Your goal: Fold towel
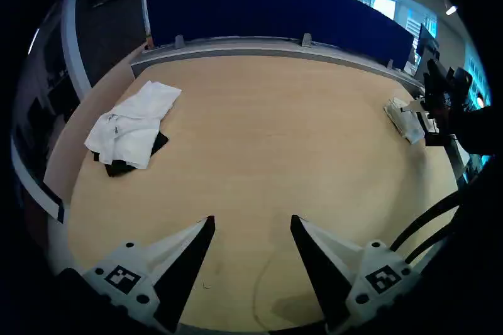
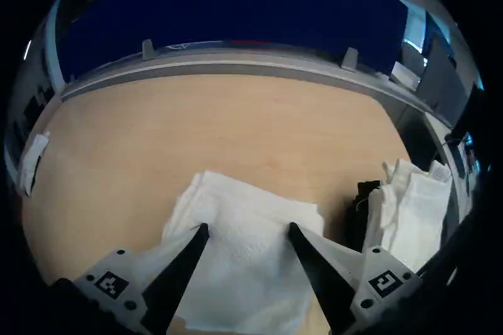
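Note:
A folded white towel lies flat on the wooden table, close under my right gripper. That gripper is open, its fingers straddling the towel's near half without pressing on it. In the left gripper view my left gripper is open over bare tabletop, holding nothing. Far to the right in that view, the other gripper hovers by a white towel at the table's edge.
A loose heap of white cloths over a black one lies at the table's far left. A stack of white towels beside a black item sits right of the folded towel. A blue partition runs along the back edge.

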Demonstrator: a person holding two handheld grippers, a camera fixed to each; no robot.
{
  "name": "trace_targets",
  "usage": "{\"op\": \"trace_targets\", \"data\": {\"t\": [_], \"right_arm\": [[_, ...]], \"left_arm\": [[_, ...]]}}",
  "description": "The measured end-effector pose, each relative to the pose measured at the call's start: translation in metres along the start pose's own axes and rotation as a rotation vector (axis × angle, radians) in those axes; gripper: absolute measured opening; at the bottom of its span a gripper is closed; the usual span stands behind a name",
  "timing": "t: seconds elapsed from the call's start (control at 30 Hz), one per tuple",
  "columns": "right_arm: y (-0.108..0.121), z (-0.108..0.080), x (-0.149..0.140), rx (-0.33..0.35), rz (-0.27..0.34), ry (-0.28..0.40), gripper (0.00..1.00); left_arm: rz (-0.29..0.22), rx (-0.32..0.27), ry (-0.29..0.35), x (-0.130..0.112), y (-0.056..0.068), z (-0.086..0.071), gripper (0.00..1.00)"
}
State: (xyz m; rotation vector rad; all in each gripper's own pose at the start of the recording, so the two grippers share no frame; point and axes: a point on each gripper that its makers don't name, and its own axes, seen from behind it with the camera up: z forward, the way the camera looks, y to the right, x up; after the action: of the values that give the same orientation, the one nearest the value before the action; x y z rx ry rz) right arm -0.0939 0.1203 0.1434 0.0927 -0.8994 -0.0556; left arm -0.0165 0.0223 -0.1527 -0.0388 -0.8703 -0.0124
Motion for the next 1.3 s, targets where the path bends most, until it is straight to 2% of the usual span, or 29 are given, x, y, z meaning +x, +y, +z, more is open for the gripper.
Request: {"op": "trace_targets", "data": {"t": [0.2,0.47,0.73,0.9,1.07,1.3], "right_arm": [[-0.004,-0.005,0.003,0.019,0.03,0.01,1.0],[-0.022,-0.046,0.033,0.071,0.046,0.128,1.0],[-0.031,-0.074,0.039,0.049,0.03,0.182,1.0],[-0.046,-0.105,0.044,0.055,0.049,0.252,1.0],[-0.056,-0.14,0.045,0.03,0.066,0.341,1.0],[-0.08,-0.198,0.053,0.018,0.087,0.535,1.0]], "left_arm": [[0.0,-0.003,-0.001,-0.001,0.002,0.0,0.89],[0.007,-0.023,0.018,0.009,0.007,0.004,0.89],[0.016,-0.037,0.044,0.018,0.007,0.003,0.89],[0.009,-0.046,0.061,0.022,0.007,0.002,0.89],[0.004,-0.057,0.08,0.028,0.008,0.003,0.89],[0.007,-0.075,0.109,0.037,0.011,0.004,0.89]]}}
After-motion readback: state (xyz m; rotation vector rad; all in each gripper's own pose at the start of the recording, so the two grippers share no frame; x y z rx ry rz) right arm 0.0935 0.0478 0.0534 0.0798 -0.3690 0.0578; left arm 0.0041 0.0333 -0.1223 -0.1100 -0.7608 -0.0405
